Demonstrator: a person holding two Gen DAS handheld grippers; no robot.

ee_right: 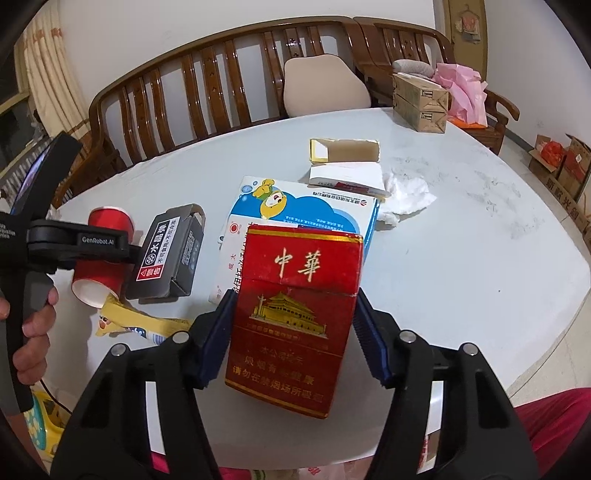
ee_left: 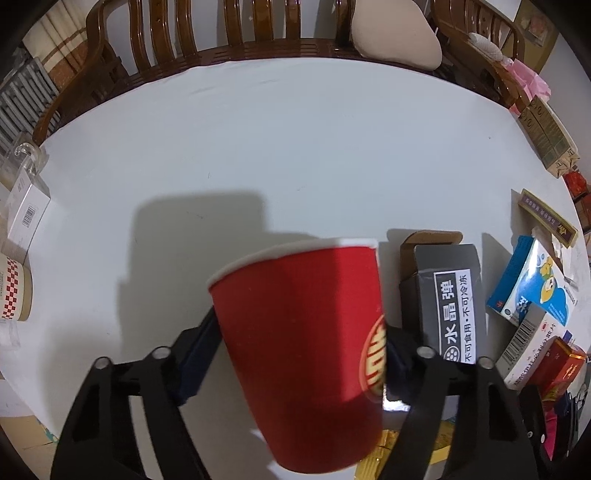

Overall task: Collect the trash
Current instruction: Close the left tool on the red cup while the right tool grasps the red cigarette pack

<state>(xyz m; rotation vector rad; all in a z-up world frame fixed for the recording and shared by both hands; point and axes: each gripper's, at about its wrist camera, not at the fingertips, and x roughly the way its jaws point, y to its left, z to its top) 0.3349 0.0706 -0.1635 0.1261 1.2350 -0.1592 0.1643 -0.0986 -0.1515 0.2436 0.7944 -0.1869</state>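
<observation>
White round table (ee_left: 258, 140) lying bare toward the wooden bench (ee_left: 221, 40). Left gripper (ee_left: 299, 354) pinching a red paper cup (ee_left: 295, 343), just beside the grey box (ee_left: 448, 295). Right gripper (ee_right: 291, 325) clamping a red cigarette pack (ee_right: 295, 314), nearer than that box; only this view showing crumpled tissue (ee_right: 404, 194).

The tabletop (ee_left: 258, 140) lies bare toward its far edge by the wooden bench (ee_left: 236, 33); boxes (ee_right: 306, 214) and crumpled tissue (ee_right: 406, 197) crowd its near right part.

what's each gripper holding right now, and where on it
Left gripper: red paper cup, pinched across its side wall. Right gripper: red cigarette pack, gripped by its two narrow side edges.
</observation>
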